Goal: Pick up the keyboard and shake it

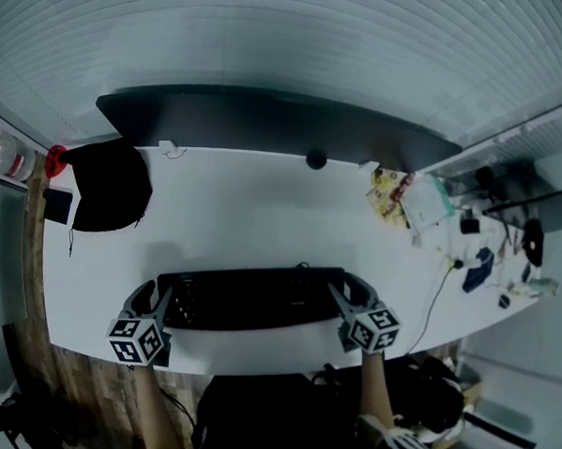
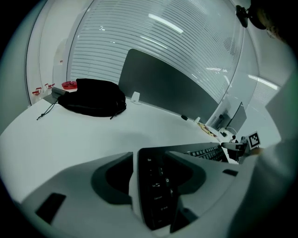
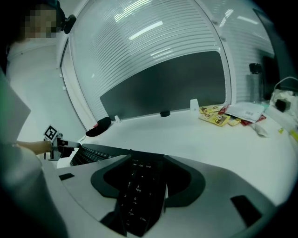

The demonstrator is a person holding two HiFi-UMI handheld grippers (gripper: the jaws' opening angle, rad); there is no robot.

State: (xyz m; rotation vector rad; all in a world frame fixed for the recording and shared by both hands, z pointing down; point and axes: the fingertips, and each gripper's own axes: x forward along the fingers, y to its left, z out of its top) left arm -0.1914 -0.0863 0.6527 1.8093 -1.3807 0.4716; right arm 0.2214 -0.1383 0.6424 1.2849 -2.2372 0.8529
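keyboard (image 1: 252,297) is lying flat on the white desk (image 1: 253,220), long side running along the desk's near edge, just in from it.

left gripper (image 1: 156,296) is sitting over the keyboard's left end and is angling forward and down. Its jaws are standing wide, straddling the short edge: one jaw is outside the end, the other is over the keys. The left gripper view is showing that end between the jaws, with pale desk showing beside it, so nothing is being pinched.

right gripper (image 1: 350,286) is mirroring that at the keyboard's right end, with the same forward and downward tilt. Its jaws are spread too and the numpad end is sitting loose between them, not clamped.

Both marker cubes are hanging off the near side of the keyboard, past the desk edge. left forearm (image 1: 154,408) and right forearm (image 1: 374,392) are coming up from below the keyboard, roughly parallel, one per end.

Each gripper view is catching the other gripper at the keyboard's far end.

black bag (image 1: 110,186) is lying well beyond the keyboard's left end, toward the back. dark divider panel (image 1: 256,112) is standing along the desk edge far behind the keyboard, with a small black round item (image 1: 316,159) just in front of it. yellow packets (image 1: 387,190) are lying beyond the keyboard's right end, well apart from it.
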